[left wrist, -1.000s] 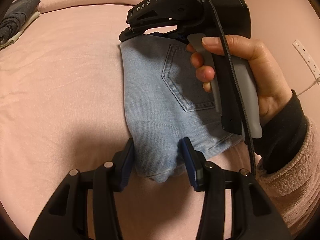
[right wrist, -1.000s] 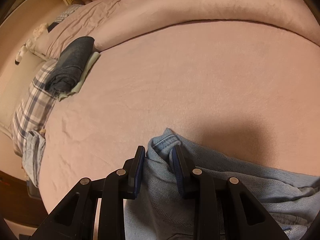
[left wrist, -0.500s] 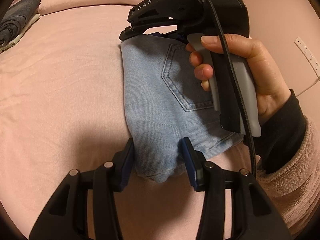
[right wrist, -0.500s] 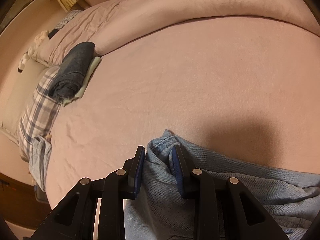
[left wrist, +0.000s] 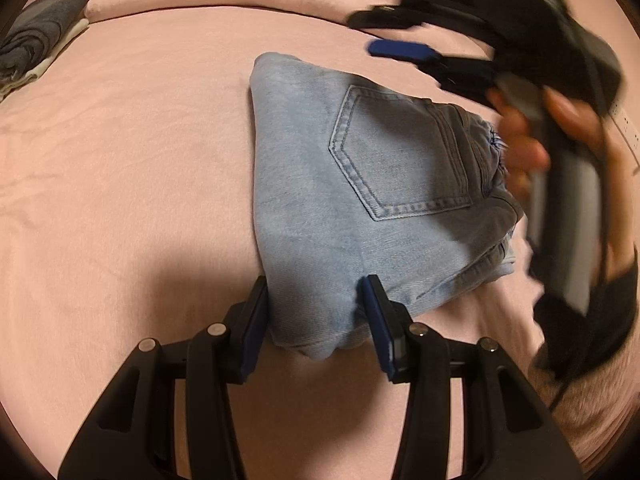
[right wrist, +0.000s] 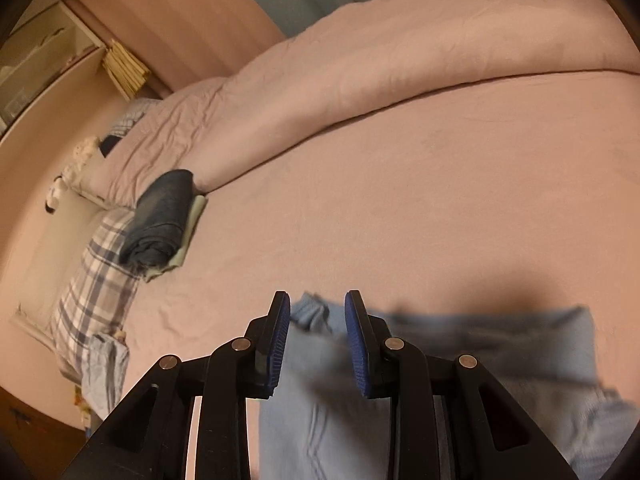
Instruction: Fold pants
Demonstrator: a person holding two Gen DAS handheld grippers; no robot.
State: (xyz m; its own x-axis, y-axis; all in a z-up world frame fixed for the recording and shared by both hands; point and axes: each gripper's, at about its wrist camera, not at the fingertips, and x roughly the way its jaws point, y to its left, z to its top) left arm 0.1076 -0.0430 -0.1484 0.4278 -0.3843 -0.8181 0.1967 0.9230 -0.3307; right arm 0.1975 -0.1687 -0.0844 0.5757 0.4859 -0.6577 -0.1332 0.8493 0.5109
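Blue-padded left tongs (left wrist: 316,312) clasp the near edge of the folded light-blue denim pants (left wrist: 352,200) on the pink bed sheet (left wrist: 120,160).
Right tongs (right wrist: 318,334) hang spread apart above the pants' far corner, gripping nothing; a folded dark-grey garment (right wrist: 160,216) lies well apart near the pillows.

Black hand-held gripper (left wrist: 316,312), blue pads (left wrist: 378,320), silver screws, bare fingers (left wrist: 520,152), dark cuff
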